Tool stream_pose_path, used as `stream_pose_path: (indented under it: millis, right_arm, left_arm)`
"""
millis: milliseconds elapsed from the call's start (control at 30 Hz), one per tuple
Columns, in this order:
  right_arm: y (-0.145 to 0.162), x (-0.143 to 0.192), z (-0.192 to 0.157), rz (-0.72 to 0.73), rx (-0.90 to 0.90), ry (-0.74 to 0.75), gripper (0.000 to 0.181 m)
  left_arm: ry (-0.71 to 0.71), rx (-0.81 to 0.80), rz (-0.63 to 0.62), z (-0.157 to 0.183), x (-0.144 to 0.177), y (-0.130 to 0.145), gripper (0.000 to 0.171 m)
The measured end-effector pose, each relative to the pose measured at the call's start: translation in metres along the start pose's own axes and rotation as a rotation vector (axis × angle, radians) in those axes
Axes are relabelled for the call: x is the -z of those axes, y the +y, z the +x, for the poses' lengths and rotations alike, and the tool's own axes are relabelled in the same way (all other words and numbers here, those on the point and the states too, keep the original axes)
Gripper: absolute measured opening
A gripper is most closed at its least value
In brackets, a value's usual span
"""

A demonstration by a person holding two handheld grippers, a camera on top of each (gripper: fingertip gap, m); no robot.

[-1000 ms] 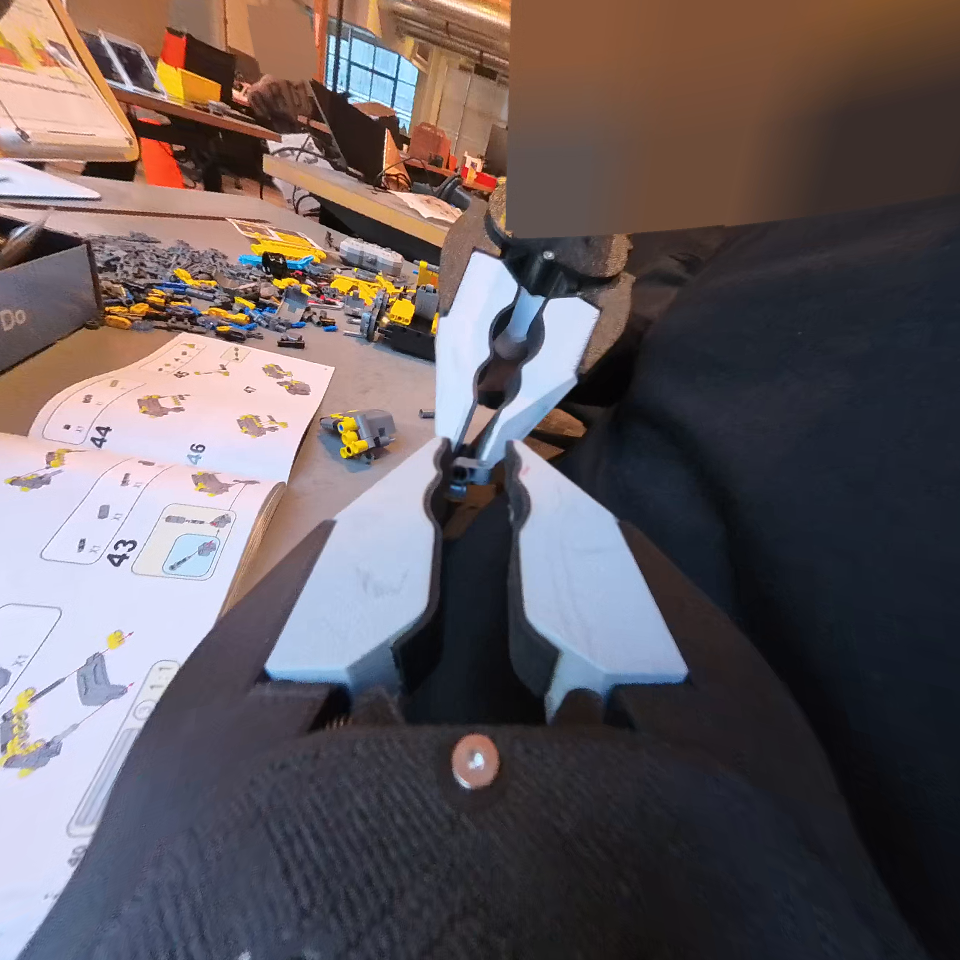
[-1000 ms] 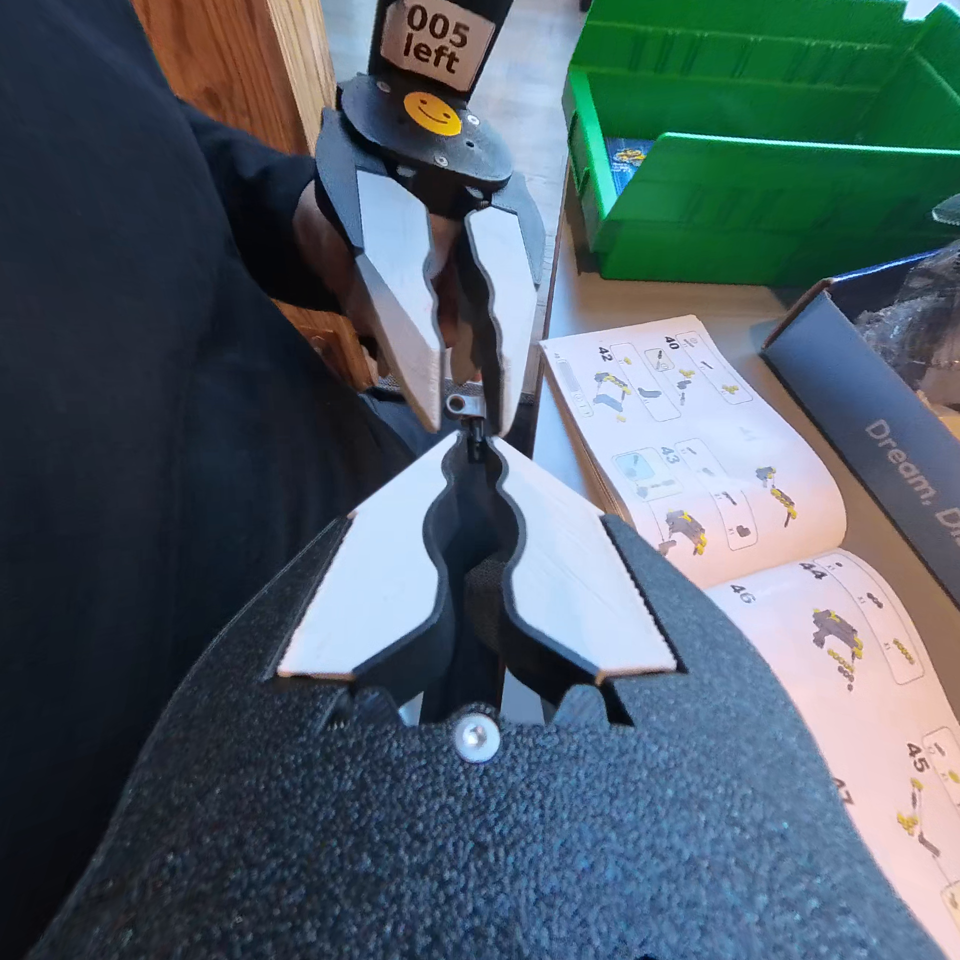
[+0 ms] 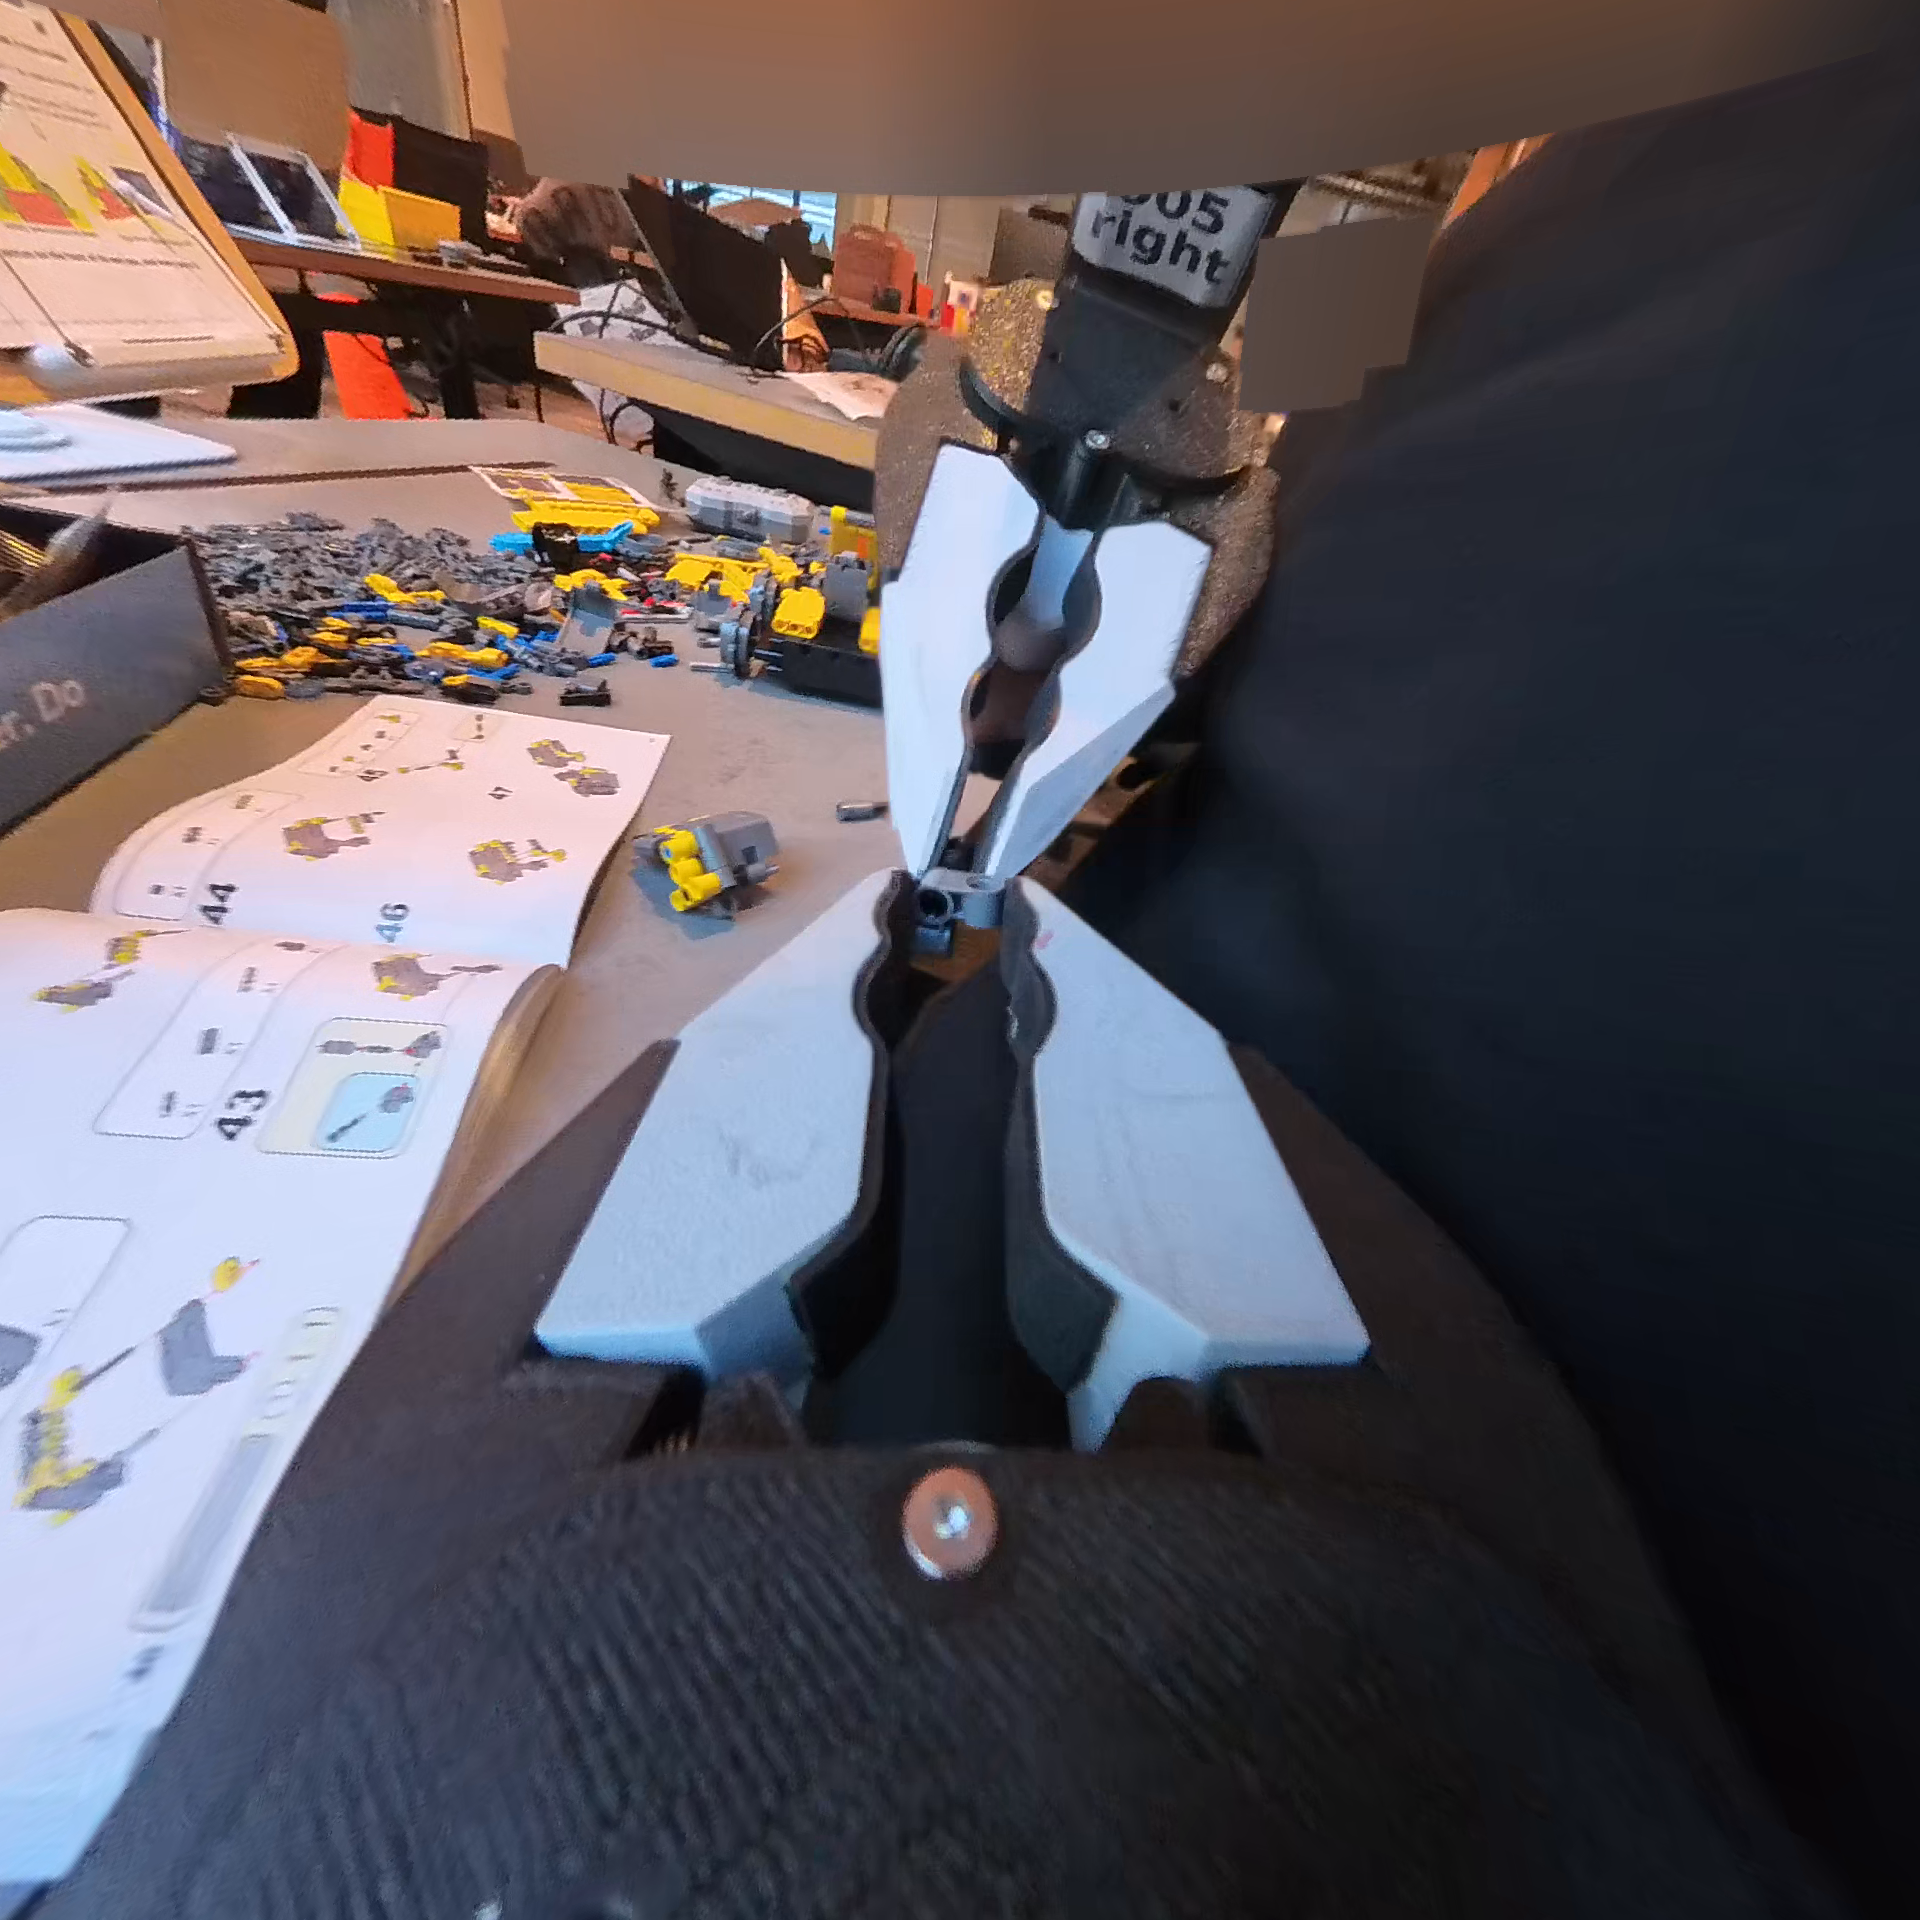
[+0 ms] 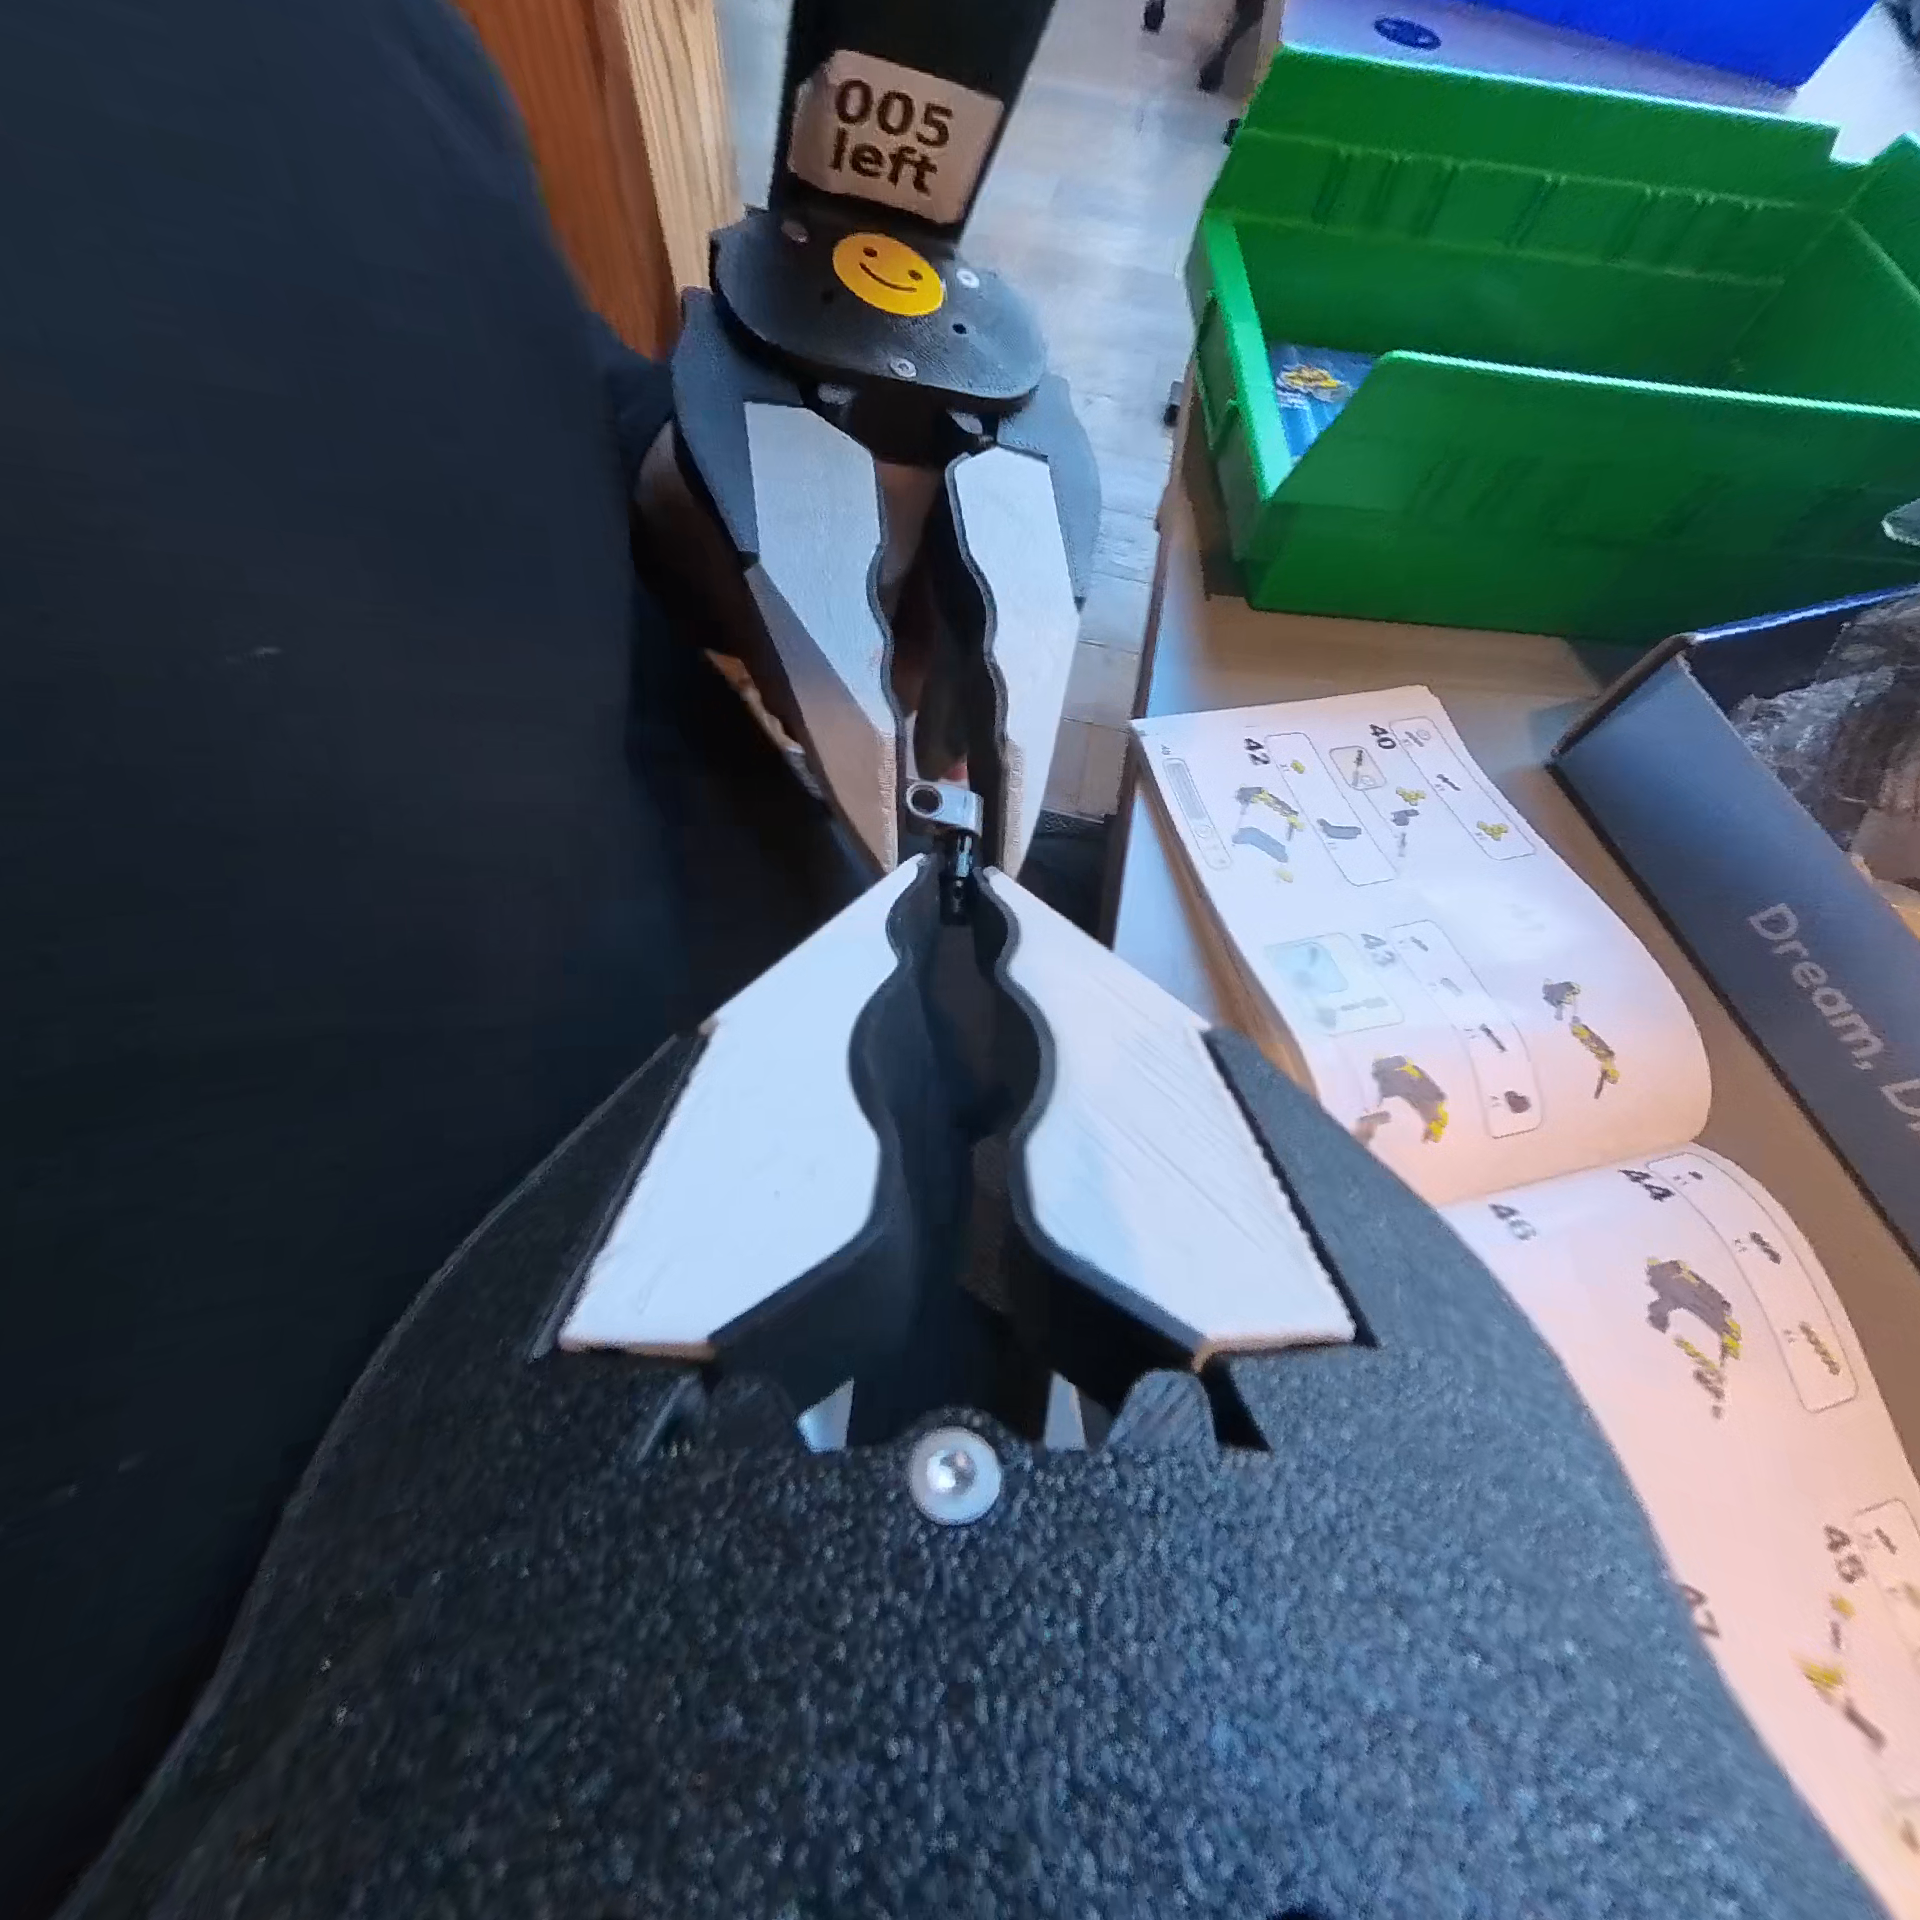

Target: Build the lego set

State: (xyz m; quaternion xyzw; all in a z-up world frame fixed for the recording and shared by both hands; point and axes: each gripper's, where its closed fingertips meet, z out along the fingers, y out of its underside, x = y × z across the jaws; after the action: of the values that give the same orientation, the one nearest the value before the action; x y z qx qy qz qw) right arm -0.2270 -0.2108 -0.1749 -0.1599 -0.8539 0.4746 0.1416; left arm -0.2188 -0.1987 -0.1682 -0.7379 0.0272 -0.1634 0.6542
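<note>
- two grippers meet tip to tip in front of the person's dark clothing, beside the table edge, over the lap and not over the table (image 3: 727, 748).
- the left gripper (image 3: 951, 914) has its jaws nearly together, pinching a small grey connector piece (image 3: 951, 906) at the very tips.
- the right gripper (image 4: 951, 878) is likewise almost closed, gripping a thin black pin (image 4: 954, 868) whose far end touches the connector.
- in the right wrist view the grey connector piece (image 4: 940, 805) sits crosswise between the left gripper's tips, with the pin straight below it.
- risk, as i judge it: both holds are tiny tip grips, so a slight twist or off-line push could pop either part loose.
- anything dropped here would likely fall to the lap or floor, away from the open instruction booklet (image 3: 343, 862) and the loose parts pile (image 3: 436, 623).
- pressing at an angle could also jam the pin.
</note>
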Motion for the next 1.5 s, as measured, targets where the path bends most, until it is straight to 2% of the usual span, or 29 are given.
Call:
stream_pose_path:
  millis: [100,167,233,267,300,367,433,467,500,567,733,833,933,1033,1100,1233,1500]
  right_arm:
    - [0.012,0.005,-0.011,-0.004,-0.097,-0.021,0.005]
    - [0.047,0.012,-0.014,-0.068,-0.244,-0.033,0.004]
    - [0.061,0.019,-0.014,-0.075,-0.347,-0.043,0.005]
    - [0.059,0.021,-0.008,-0.068,-0.351,-0.034,0.005]
    - [0.056,0.023,0.002,-0.072,-0.332,-0.025,0.005]
    - [0.042,0.029,0.025,-0.039,-0.294,0.010,0.006]
    - [0.034,0.034,0.044,-0.005,-0.337,0.027,0.006]
    - [0.037,0.035,0.053,-0.008,-0.358,0.052,0.006]
    - [0.044,0.036,0.062,-0.027,-0.369,0.089,0.006]
    - [0.065,0.037,0.079,-0.106,-0.357,0.176,0.006]
    - [0.079,0.031,0.085,-0.131,-0.352,0.197,0.006]
    - [0.081,0.034,0.089,-0.139,-0.319,0.221,0.006]
    - [0.082,0.036,0.093,-0.136,-0.317,0.218,0.006]
    - [0.082,0.036,0.097,-0.140,-0.287,0.201,0.006]
    - [0.081,0.035,0.099,-0.150,-0.230,0.185,0.006]
    - [0.082,0.029,0.105,-0.199,-0.114,0.152,0.006]
    - [0.078,0.014,0.117,-0.241,-0.027,0.137,0.006]
  left_arm:
    - [-0.018,0.067,0.059,0.009,0.002,0.002,0.016]
    - [-0.098,0.146,0.154,-0.006,0.023,-0.004,0.015]
    - [-0.113,0.103,0.042,-0.005,0.020,0.014,0.016]
    - [-0.069,0.115,-0.039,-0.001,0.011,0.026,0.016]
    - [-0.045,0.119,-0.070,-0.002,0.004,0.030,0.016]
    - [-0.030,0.103,-0.050,-0.014,-0.002,0.017,0.015]
    - [-0.109,-0.033,-0.039,-0.037,-0.004,-0.008,0.015]
    - [-0.152,-0.114,-0.083,-0.049,-0.006,-0.012,0.015]
    - [-0.185,-0.174,-0.170,-0.062,-0.010,-0.004,0.015]
    - [-0.255,-0.199,-0.393,-0.096,-0.015,0.028,0.015]
    - [-0.263,-0.267,-0.626,-0.133,-0.026,0.056,0.015]
    - [-0.286,-0.338,-0.658,-0.147,-0.026,0.051,0.015]
    - [-0.206,-0.311,-0.700,-0.148,-0.024,0.065,0.016]
    - [-0.156,-0.245,-0.637,-0.141,-0.025,0.068,0.015]
    - [-0.156,-0.274,-0.621,-0.140,-0.022,0.066,0.016]
    - [-0.152,-0.311,-0.622,-0.139,-0.019,0.066,0.029]
    - [-0.115,-0.281,-0.648,-0.139,-0.016,0.069,0.033]
